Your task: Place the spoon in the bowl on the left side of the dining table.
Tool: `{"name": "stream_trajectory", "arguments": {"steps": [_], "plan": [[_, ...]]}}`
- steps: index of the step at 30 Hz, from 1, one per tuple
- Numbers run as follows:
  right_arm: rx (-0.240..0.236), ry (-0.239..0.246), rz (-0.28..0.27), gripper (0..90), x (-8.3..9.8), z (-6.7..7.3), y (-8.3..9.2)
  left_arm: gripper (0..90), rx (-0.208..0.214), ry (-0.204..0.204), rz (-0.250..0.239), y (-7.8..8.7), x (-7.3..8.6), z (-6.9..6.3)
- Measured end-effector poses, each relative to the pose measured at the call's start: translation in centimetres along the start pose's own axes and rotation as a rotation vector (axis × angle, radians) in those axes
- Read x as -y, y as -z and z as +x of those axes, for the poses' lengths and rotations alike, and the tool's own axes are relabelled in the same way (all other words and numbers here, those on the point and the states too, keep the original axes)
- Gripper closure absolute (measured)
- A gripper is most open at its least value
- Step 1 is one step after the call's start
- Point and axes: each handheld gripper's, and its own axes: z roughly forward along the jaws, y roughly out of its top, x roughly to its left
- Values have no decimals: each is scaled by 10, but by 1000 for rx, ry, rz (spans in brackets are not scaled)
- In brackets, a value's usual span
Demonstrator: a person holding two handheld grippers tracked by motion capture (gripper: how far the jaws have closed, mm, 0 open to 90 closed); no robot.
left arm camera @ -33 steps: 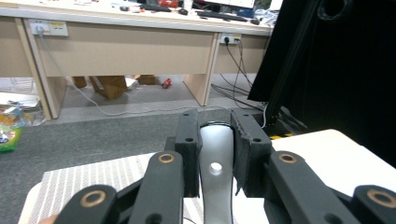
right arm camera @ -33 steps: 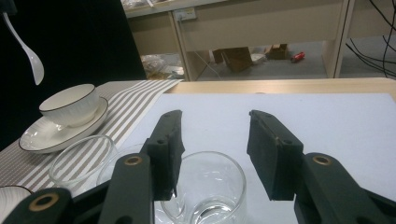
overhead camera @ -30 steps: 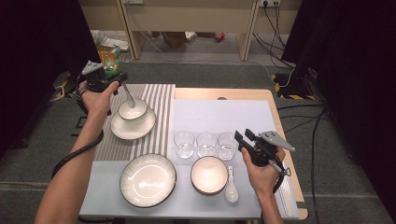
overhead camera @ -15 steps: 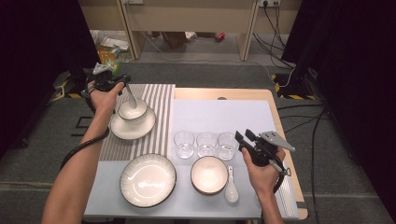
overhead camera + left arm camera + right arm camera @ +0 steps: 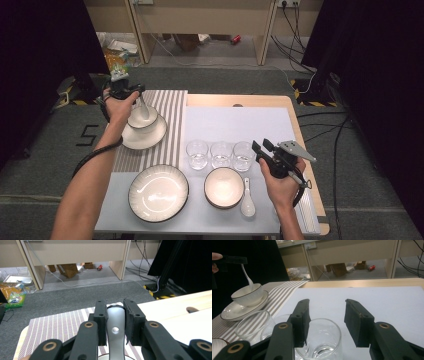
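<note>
1. Even, soft overhead light brightens the surface; its shadows are faint and short.
2. Black curtains to the left and right swallow the light and show no detail.
3. The high view is slightly soft throughout.
4. In the gripper views the near jaws are blurred, and straight lines bow towards the edges.
5. Mild glare sits on the spoon handle.

Three clear glasses in a row at the table's centre. Two bowls: one near the left edge, one near the front edge. Two plates. Two spoons. One striped mat. Two grippers.
</note>
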Motion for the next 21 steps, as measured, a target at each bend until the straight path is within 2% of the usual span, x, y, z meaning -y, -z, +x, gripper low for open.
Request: {"name": "stream_trajectory", "arguments": {"steps": [15, 21], "plan": [[-4, -1, -2, 553, 1, 0, 0, 730, -5, 6, 55, -18, 17, -4], [-7, 2, -5, 553, 1, -1, -1, 729, -3, 1, 55, -20, 19, -6]]}}
